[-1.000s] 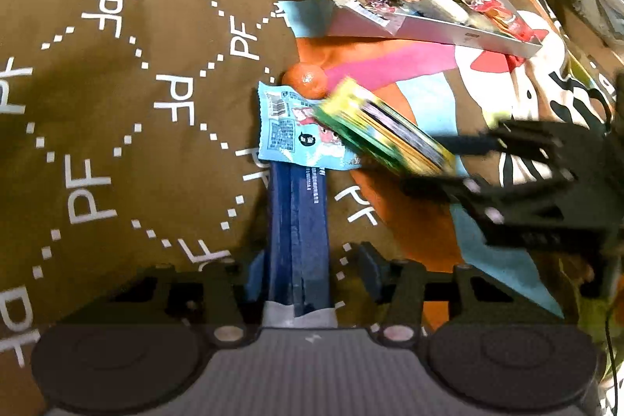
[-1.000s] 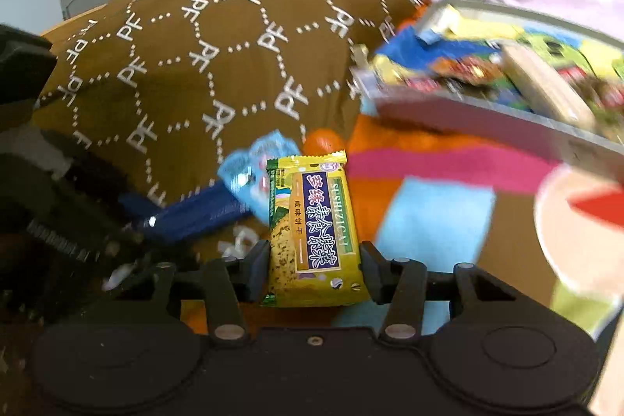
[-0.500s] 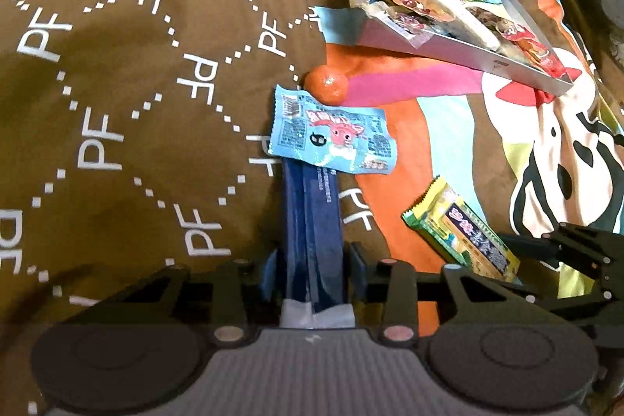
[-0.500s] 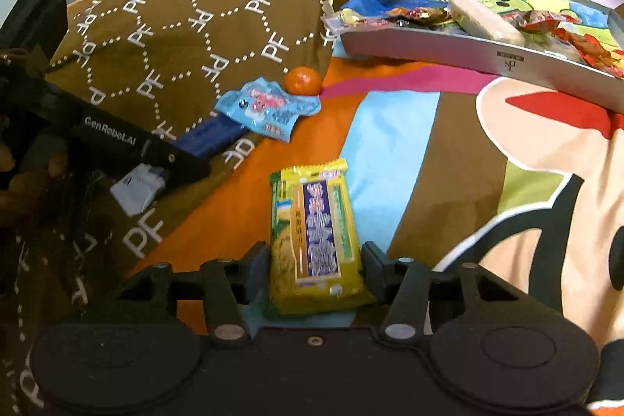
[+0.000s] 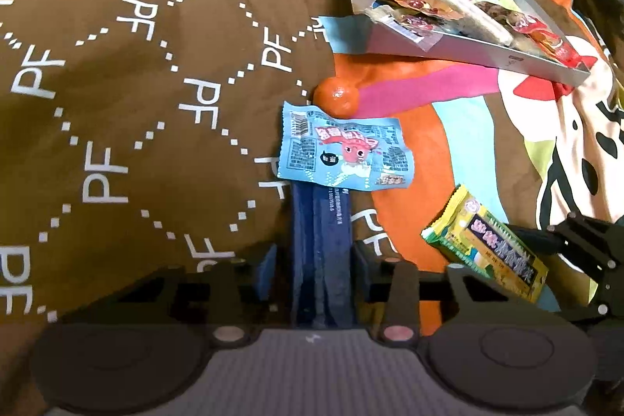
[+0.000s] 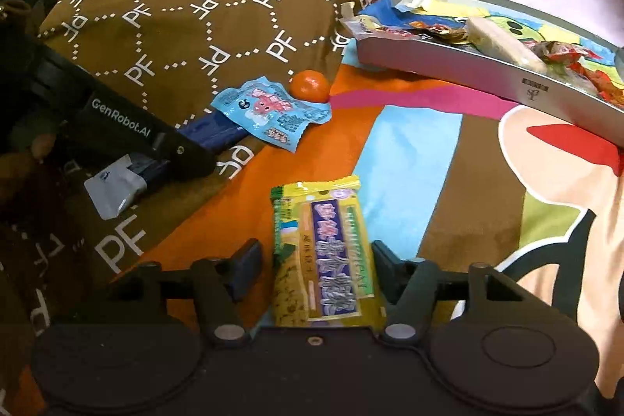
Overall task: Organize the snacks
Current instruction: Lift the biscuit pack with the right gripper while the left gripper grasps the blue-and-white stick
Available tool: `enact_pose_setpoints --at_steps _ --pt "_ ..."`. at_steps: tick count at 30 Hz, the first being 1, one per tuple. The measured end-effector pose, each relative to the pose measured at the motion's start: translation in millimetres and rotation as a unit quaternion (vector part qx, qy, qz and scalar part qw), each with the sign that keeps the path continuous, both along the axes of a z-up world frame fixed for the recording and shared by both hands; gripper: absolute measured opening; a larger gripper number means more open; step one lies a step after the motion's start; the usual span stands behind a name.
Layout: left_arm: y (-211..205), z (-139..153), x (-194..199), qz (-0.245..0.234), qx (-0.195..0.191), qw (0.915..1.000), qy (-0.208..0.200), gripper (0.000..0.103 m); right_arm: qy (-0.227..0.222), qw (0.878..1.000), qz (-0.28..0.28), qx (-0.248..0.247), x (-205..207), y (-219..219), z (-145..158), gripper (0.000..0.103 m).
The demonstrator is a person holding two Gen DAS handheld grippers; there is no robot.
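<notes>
Left wrist view: left gripper (image 5: 314, 271) fingers have been closing around the dark blue packet (image 5: 321, 240); right gripper (image 6: 314, 271) fingers loosely straddle the yellow biscuit pack (image 6: 325, 260).

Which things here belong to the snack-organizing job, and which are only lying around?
For the job:
yellow cracker pack
dark blue packet
light blue snack packet
snack tray
left tool
right tool

Lying around:
brown PF cushion
cartoon blanket
small orange fruit, perhaps

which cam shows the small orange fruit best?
Left wrist: the orange fruit is nearer frame centre and larger, its lower edge just touching the light blue snack packet. Right wrist shows the same fruit smaller, beside that packet's far corner, unobstructed.
</notes>
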State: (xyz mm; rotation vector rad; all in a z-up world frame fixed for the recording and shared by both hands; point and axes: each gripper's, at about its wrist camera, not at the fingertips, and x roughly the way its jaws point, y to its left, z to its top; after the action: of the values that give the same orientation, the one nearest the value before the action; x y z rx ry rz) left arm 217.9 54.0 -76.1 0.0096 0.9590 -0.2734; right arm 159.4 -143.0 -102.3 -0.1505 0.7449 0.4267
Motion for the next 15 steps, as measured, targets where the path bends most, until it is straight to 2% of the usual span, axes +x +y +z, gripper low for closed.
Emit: enact_pose_setpoints --at_steps 4,9,15 --pt "-6.5 2.4 -7.3 0.008 0.01 0.9999 0.0 0.032 -0.002 1.0 -0.006 -0.005 -2.7 -1.5 1.1 0.05" --pt "-8.1 5.5 -16.7 0.02 -0.008 0.9996 0.02 0.03 -0.009 1.0 -0.006 -0.019 -13.9 -2.1 3.4 0.05" --pt "-16.2 7.7 -33.7 0.013 -0.006 0.9997 0.021 0.029 -0.022 0.999 -0.007 -0.037 -27.7 -4.6 6.7 0.05"
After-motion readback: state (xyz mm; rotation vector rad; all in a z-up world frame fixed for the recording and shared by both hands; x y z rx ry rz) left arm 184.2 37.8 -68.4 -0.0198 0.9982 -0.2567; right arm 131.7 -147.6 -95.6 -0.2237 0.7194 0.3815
